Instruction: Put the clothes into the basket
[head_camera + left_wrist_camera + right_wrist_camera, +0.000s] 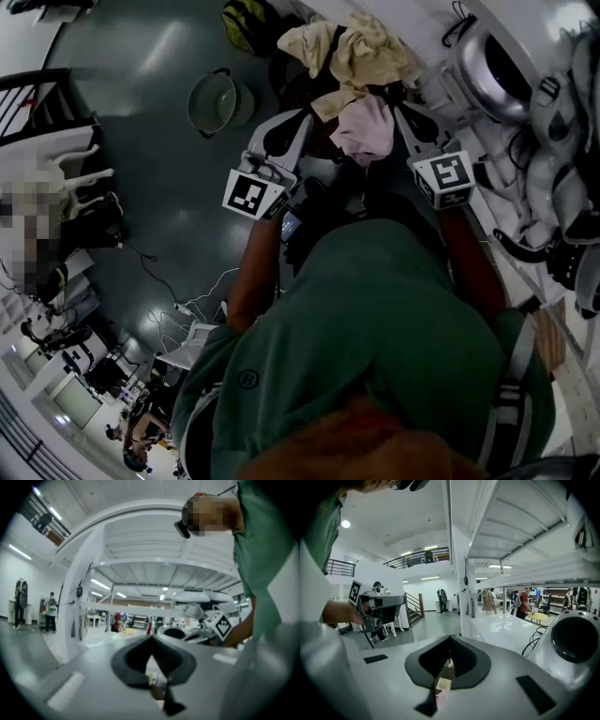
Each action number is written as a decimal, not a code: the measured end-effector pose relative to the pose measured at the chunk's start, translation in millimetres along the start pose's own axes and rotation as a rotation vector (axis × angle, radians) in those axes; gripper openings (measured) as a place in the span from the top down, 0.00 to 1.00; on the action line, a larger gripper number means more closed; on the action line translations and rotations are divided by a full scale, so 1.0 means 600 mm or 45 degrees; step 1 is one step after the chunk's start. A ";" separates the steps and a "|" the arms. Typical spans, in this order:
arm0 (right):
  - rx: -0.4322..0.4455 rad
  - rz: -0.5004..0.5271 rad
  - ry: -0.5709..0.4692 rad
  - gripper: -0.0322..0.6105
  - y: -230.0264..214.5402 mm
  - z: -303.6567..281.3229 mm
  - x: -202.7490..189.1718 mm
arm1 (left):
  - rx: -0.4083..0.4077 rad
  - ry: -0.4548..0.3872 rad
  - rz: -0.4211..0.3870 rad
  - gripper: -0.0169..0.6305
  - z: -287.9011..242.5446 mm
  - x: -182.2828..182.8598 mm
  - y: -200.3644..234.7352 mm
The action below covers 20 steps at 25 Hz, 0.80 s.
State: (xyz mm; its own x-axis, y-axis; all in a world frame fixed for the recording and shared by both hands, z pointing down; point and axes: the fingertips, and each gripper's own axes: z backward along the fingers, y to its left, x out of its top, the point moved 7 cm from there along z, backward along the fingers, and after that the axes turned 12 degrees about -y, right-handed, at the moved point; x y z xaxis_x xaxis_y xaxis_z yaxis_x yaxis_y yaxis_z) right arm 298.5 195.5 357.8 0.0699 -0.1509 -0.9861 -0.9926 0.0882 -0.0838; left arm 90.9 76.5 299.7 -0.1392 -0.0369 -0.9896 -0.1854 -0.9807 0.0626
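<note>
Grips a bundle of clothes [361,66] from both sides, left gripper [302,120] and right gripper [401,114] each clenched tight on the cloth. Holds it up off the floor [159,187], near the round basket [220,101], not inside.

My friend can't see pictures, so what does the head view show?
Seen from above, a person in green holds a bundle of yellow, pink and dark clothes between the left gripper and the right gripper. A round basket stands on the dark floor, left of the bundle.
</note>
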 end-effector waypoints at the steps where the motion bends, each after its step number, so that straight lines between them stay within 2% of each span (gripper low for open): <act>1: -0.002 -0.004 0.020 0.95 -0.004 -0.011 -0.012 | 0.006 0.013 0.023 0.97 -0.008 -0.016 0.013; 5: -0.015 -0.017 0.109 0.95 -0.019 -0.057 -0.074 | 0.018 0.049 0.144 0.97 -0.036 -0.101 0.065; 10: -0.057 -0.048 0.245 0.95 -0.029 -0.103 -0.181 | -0.034 0.179 0.265 0.97 -0.054 -0.260 0.111; 12: -0.066 -0.062 0.338 0.94 -0.031 -0.114 -0.234 | -0.050 0.229 0.323 0.97 -0.060 -0.328 0.122; 13: -0.064 -0.079 0.399 0.88 -0.030 -0.119 -0.263 | -0.056 0.259 0.347 0.97 -0.063 -0.362 0.127; 14: -0.059 -0.102 0.463 0.77 -0.028 -0.123 -0.292 | -0.060 0.292 0.368 0.97 -0.066 -0.397 0.130; 15: -0.052 -0.125 0.526 0.72 -0.025 -0.125 -0.324 | -0.062 0.325 0.389 0.92 -0.067 -0.433 0.132; 20: -0.023 -0.154 0.777 0.66 -0.005 -0.111 -0.458 | -0.050 0.501 0.469 0.78 -0.058 -0.604 0.120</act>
State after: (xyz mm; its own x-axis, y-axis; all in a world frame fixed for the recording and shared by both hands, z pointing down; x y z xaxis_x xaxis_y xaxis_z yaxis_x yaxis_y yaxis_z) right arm 275.9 171.3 638.8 0.1176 -0.6948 -0.7096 -0.9831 0.0194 -0.1820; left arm 162.2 12.7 658.5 0.1880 -0.4415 -0.8773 -0.1558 -0.8954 0.4172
